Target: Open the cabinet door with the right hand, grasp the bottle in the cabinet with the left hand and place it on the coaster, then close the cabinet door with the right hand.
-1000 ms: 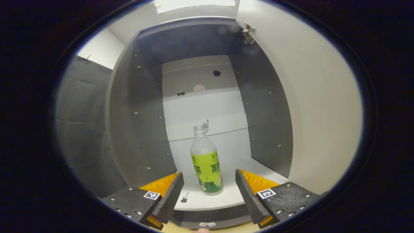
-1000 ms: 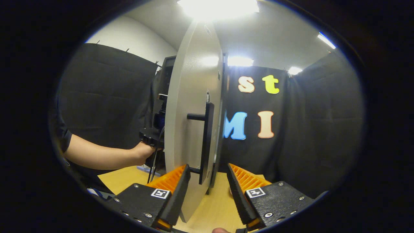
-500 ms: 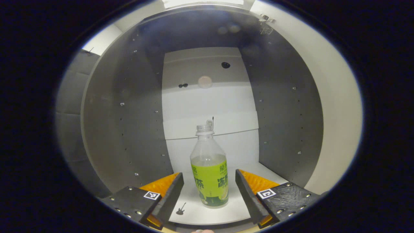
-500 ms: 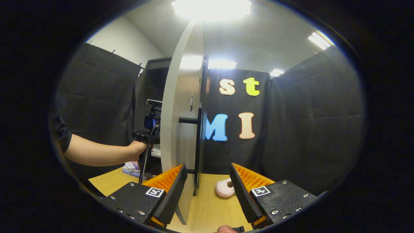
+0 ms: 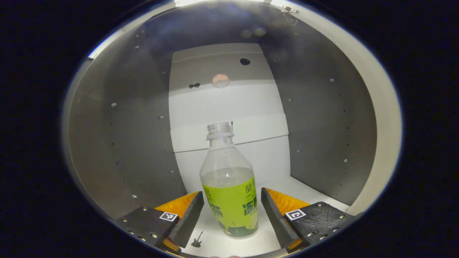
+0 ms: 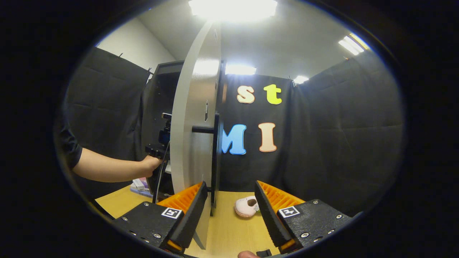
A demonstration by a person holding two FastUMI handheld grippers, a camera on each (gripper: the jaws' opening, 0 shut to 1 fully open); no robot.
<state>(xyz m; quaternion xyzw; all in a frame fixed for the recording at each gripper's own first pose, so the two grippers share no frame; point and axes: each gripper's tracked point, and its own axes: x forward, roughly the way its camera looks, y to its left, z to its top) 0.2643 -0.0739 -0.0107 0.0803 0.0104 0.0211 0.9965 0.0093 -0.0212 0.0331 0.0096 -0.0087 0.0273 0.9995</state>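
Cabinet (image 5: 322, 118) door (image 6: 192, 143) open. Bottle (image 5: 229, 186) upright on cabinet floor, green label, writing not legible. Left gripper (image 5: 232, 209) fingers wide apart flanking bottle, no contact. Right gripper (image 6: 229, 208) fingers apart, empty, by door edge.

The white cabinet floor (image 5: 276, 186) carries the bottle (image 5: 230, 190), standing upright at its centre, with a small black guitar-shaped mark (image 5: 196, 240) at about 7 o'clock from the bottle's base (sticker or print, hard to tell). In the right gripper view, the wooden table (image 6: 229, 225) bears a pale pinkish round object (image 6: 246, 206) toward 1 o'clock and some flat items (image 6: 140, 185) at 10 o'clock.
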